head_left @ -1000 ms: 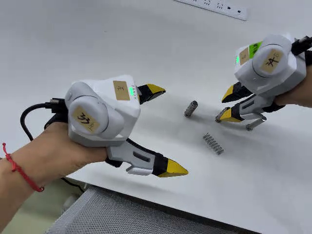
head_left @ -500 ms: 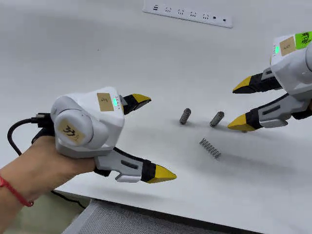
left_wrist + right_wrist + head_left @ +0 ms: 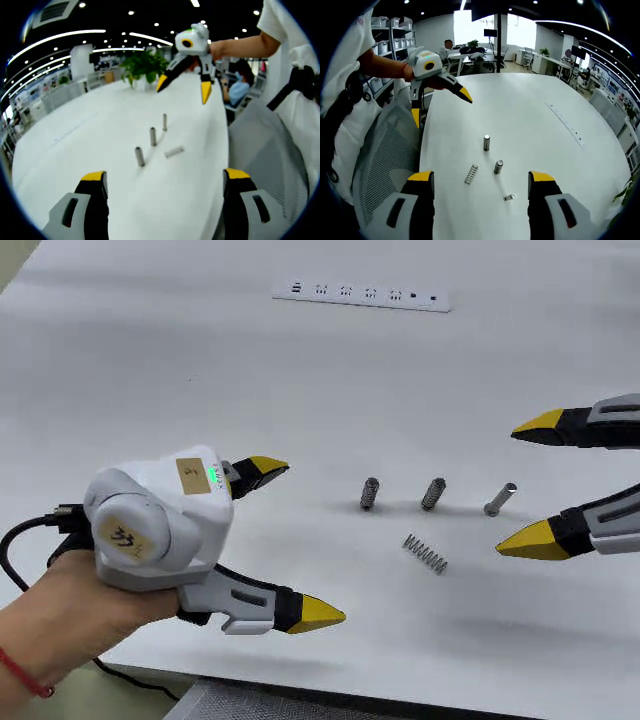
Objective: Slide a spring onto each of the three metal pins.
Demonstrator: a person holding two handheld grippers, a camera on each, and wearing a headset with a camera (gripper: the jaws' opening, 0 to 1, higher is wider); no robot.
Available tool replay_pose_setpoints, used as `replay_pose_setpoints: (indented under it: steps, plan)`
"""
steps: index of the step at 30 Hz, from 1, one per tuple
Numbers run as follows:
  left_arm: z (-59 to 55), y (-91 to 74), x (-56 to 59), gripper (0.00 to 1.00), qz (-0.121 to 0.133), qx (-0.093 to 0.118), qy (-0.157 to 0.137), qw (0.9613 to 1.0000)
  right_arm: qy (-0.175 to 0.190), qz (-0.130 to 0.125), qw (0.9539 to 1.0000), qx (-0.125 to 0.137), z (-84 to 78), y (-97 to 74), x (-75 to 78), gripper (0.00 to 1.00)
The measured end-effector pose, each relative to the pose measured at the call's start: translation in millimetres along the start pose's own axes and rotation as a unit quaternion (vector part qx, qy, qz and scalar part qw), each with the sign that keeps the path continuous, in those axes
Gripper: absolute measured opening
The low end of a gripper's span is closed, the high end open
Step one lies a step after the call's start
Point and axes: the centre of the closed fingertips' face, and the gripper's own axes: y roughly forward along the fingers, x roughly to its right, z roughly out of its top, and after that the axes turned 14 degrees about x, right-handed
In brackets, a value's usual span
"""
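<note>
Spring [image 3: 425,553] lies between wide-spread left gripper [image 3: 312,540] and right gripper [image 3: 507,490]

left gripper [image 3: 295,538] lower left, held in a hand [image 3: 70,605], jaws wide apart, empty | right gripper [image 3: 522,485] at right edge, jaws wide apart, empty | white table [image 3: 200,370]: three pins standing in a row | left pin [image 3: 369,493] and middle pin [image 3: 433,493] each wear a spring | right pin [image 3: 499,499] bare | loose spring [image 3: 424,553] lying flat near the middle pin, on the person's side | power strip [image 3: 360,295] far back

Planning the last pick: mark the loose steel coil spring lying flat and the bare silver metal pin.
Loose steel coil spring [image 3: 425,553], head view, middle coils.
Bare silver metal pin [image 3: 500,499], head view, mid-shaft.
</note>
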Motion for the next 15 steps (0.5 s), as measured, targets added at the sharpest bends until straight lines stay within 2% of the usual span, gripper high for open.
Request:
replay_pose_setpoints:
  steps: [4, 5, 12, 15]
  plan:
    - [0.3, 0.2, 1.3, 0.96, -0.002, -0.008, 0.004, 1.0, 0.017, -0.011, 0.9994, 0.026, -4.2, -9.2, -6.3, 0.82]
    - [0.1, 0.2, 1.9, 0.96, -0.004, -0.011, 0.006, 0.9999, 0.025, -0.016, 0.9989, 0.036, -8.3, -14.4, -3.6, 0.84]
    - [-3.4, -0.8, 4.4, 0.94, -0.014, -0.033, 0.021, 0.9992, 0.055, -0.033, 0.996, 0.063, -30.0, -26.5, -19.6, 0.91]
    - [-2.5, -0.3, 4.6, 0.94, -0.019, -0.041, 0.031, 0.9985, 0.063, -0.045, 0.9939, 0.078, -36.0, -33.0, -21.7, 0.94]
